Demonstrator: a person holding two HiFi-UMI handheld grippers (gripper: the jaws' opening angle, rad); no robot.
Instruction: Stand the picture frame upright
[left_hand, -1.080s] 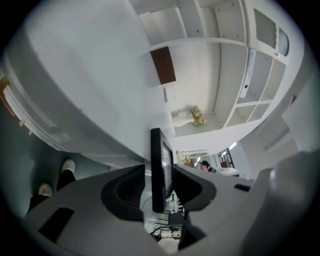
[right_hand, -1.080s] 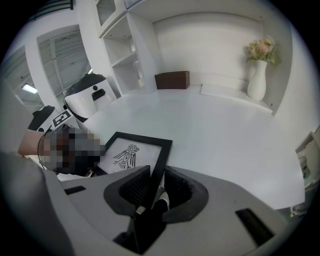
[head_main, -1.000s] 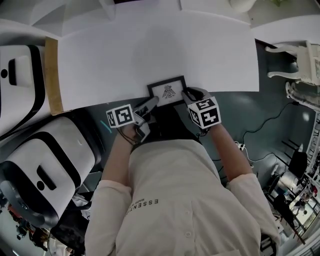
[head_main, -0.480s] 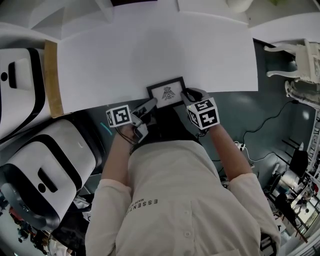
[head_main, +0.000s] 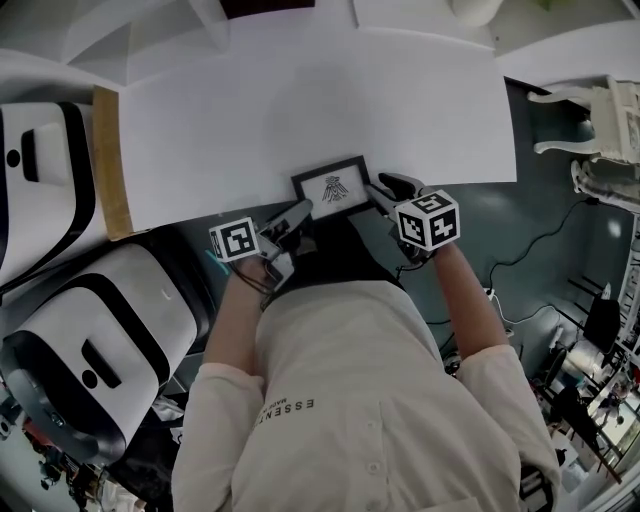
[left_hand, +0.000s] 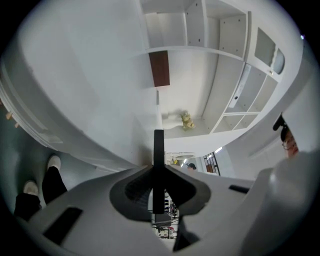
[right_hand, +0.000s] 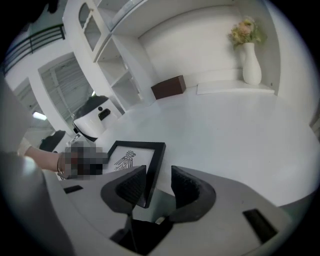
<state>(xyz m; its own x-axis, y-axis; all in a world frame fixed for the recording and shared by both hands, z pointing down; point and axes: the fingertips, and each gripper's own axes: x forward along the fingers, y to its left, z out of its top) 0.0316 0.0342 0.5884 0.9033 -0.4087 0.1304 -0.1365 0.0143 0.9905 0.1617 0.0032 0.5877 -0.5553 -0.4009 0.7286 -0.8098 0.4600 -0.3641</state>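
Picture frame (head_main: 332, 186) lies mid-picture at the table's (head_main: 300, 100) near edge, long side left-right; our left gripper (head_main: 293, 214) has just closed onto its left end, our right gripper (head_main: 382, 190) has just opened, straddling the right end.

The picture frame (head_main: 333, 186) is small and black-edged, holding a white sheet with a dark bird-like drawing. It lies face up, landscape, at the desk's (head_main: 300, 100) 6 o'clock edge.
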